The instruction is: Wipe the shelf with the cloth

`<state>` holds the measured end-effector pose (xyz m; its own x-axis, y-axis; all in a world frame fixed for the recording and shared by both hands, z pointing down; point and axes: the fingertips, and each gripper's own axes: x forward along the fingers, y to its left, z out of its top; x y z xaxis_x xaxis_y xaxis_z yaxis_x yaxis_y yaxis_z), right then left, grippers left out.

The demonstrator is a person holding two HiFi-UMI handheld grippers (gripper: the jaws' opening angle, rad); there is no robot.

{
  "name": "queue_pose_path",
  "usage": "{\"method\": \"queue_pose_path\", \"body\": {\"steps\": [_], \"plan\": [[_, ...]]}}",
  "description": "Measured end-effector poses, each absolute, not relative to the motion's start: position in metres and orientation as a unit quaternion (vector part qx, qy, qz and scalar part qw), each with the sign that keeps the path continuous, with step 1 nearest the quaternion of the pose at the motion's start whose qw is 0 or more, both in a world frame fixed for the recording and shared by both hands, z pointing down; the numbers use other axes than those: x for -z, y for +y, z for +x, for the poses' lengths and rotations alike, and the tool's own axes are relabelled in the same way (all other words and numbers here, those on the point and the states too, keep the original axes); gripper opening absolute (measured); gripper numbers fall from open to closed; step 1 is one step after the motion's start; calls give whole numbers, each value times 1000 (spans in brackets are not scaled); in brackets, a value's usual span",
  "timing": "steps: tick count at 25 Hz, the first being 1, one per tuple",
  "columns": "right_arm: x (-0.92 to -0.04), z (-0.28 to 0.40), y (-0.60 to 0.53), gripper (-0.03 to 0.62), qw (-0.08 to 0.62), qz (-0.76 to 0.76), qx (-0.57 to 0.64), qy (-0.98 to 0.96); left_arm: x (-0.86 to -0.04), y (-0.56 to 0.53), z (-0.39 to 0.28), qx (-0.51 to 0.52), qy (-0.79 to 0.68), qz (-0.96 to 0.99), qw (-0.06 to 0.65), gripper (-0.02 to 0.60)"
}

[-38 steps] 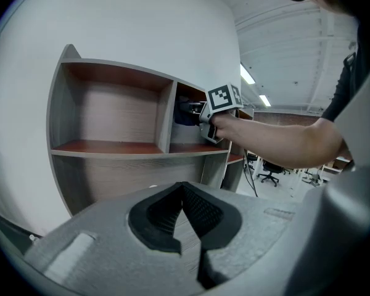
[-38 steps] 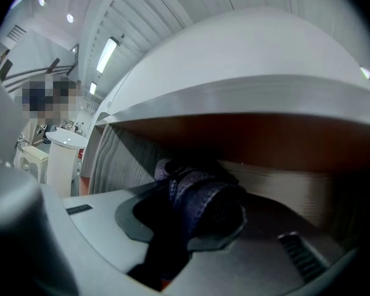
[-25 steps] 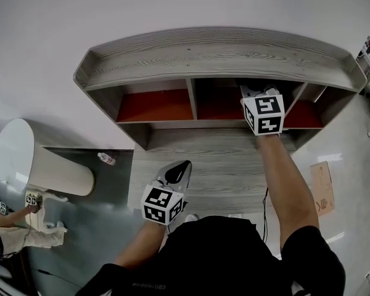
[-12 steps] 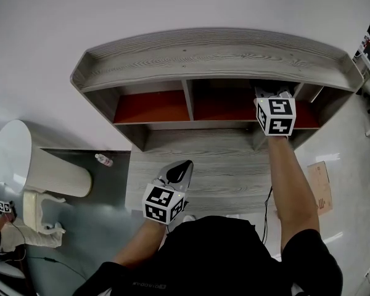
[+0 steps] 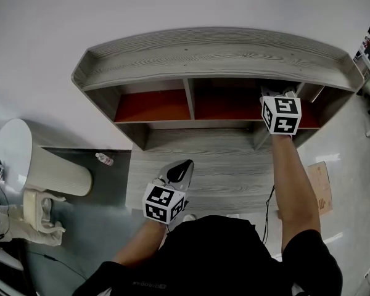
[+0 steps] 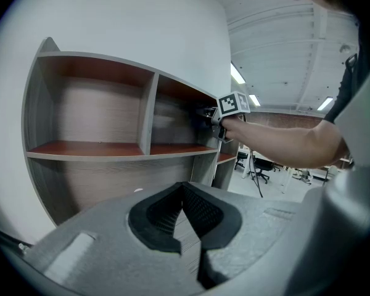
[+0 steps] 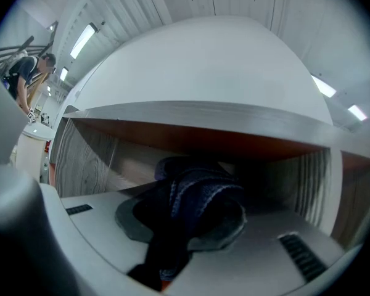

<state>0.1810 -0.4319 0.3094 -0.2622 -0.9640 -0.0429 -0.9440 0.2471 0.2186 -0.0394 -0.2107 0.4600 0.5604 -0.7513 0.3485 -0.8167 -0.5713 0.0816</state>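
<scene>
So, quick rundown:

shelf [image 5: 216, 57]: grey wood unit against a white wall [image 5: 172, 5]. It has a red board [image 5: 154, 105] inside and uprights that split it into compartments.

right gripper [image 5: 276, 93]: arm stretched out, nose poked into the middle compartment, just beside its right-hand upright. The jaws are clamped on the cloth.

cloth [image 7: 200, 205]: dark blue, bunched up between those jaws and bulging out ahead of them, under the top board. Can't tell if it actually touches the red board.

left gripper [image 6: 185, 208]: held low near the person's body, well apart from the shelf front. The jaws are pressed together at the tips with nothing in them.

marker cube [image 6: 233, 102]: the right gripper's, seen from the left gripper view, up at the shelf opening.

floor: small bottle [image 5: 104, 159] lying near a white tub [image 5: 31, 159], off to the shelf's left.
</scene>
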Motion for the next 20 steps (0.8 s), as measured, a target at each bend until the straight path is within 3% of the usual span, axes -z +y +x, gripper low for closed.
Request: {"method": "queue_pose_path", "body": {"steps": [11,20], "plan": [[-308,169,-422,98,-3,585,74,-808,-459,-208,-47,-143,-454,872,117,8],[-335,90,-409,98,5,516,47,-855,-461,-208,-54,-146,-462,866,124,8]]}}
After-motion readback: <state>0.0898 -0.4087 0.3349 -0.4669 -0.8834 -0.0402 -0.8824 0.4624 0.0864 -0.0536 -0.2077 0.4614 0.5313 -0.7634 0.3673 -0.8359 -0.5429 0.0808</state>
